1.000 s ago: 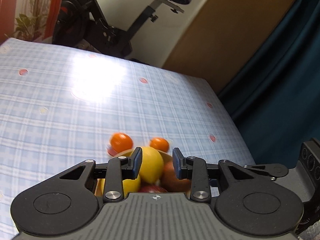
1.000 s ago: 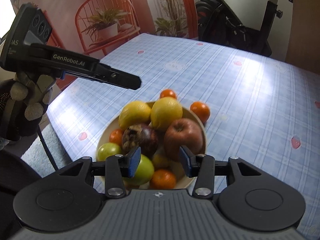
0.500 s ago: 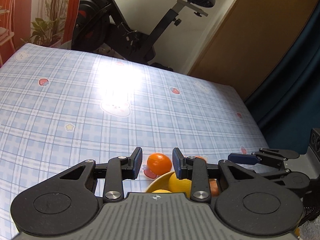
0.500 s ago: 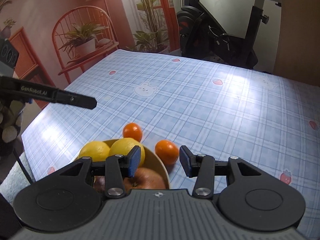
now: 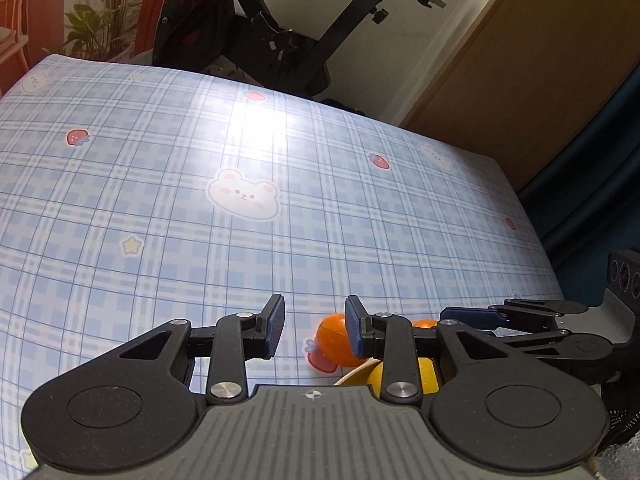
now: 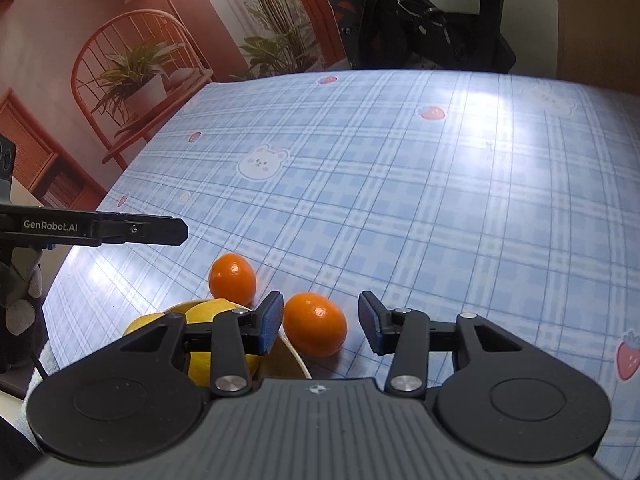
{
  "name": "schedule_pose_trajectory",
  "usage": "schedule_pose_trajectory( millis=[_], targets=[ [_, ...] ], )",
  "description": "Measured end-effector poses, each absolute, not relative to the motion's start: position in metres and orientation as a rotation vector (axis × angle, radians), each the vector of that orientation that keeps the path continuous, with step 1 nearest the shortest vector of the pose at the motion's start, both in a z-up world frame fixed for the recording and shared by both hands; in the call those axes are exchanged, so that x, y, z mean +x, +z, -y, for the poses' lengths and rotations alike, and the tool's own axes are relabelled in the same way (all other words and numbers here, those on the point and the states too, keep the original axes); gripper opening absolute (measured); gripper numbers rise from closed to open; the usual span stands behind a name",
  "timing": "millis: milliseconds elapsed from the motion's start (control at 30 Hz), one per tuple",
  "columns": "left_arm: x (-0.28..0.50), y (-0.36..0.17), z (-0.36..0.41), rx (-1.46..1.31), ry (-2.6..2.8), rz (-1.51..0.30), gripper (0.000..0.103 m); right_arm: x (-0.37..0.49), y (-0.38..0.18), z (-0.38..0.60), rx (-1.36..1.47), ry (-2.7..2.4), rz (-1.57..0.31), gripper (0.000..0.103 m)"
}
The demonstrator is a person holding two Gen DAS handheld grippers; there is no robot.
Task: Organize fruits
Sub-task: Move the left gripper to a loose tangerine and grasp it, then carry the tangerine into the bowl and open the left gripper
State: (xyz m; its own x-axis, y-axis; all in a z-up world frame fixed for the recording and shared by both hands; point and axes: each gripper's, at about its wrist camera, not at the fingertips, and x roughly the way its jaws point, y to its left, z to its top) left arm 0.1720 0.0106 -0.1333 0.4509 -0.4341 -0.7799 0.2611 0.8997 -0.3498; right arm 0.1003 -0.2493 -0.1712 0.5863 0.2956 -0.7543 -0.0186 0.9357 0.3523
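Two oranges lie on the blue plaid tablecloth [image 6: 440, 200] just past the rim of a pale bowl [image 6: 298, 360]. The nearer orange [image 6: 314, 328] shows between the fingers of my right gripper [image 6: 320, 326], which is open; the pads do not touch it. The other orange [image 6: 232, 280] sits to its left. Lemons [image 6: 216, 312] peek from the bowl under the left finger. My left gripper [image 5: 315, 328] is open by a narrow gap with nothing in it, and an orange [image 5: 332, 340] sits behind its right finger. Most of the bowl is hidden below both grippers.
An exercise bike [image 5: 280, 40] stands beyond the table's far edge. A red chair with a potted plant [image 6: 136, 80] is at the far left. A wooden door [image 5: 500, 60] and a dark curtain [image 5: 600, 180] are to the right. The right gripper's arm [image 5: 520, 312] crosses the left wrist view.
Both grippers have moved forward and down over the bowl toward the two oranges. The bowl has slid almost out of both views. Neither gripper's jaws have changed.
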Motion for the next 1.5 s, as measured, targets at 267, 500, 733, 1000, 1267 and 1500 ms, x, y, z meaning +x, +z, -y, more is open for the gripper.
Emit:
schedule_pose_trajectory(
  millis=[267,500,733,1000,1267,1500],
  targets=[
    [0.179,-0.136,-0.008,-0.194,-0.425,-1.022,0.034,0.099,-0.178,0.259,0.440,0.207,-0.938,0.041],
    [0.181,-0.139,-0.006,-0.185,-0.423,-1.030,0.034,0.094,-0.175,0.259,0.411,0.178,-0.918,0.040],
    [0.190,-0.148,0.000,-0.203,-0.429,-1.074,0.036,0.083,-0.165,0.258,0.251,0.076,-0.871,0.040],
    [0.201,-0.165,0.010,-0.255,-0.434,-1.133,0.037,0.064,-0.170,0.265,0.207,-0.029,-0.835,0.040],
    [0.201,-0.185,0.022,-0.308,-0.461,-1.186,0.043,0.057,-0.174,0.253,0.161,-0.055,-0.792,0.040],
    [0.199,-0.182,0.025,-0.283,-0.448,-1.162,0.040,0.053,-0.175,0.256,0.197,-0.058,-0.780,0.040]
  ],
)
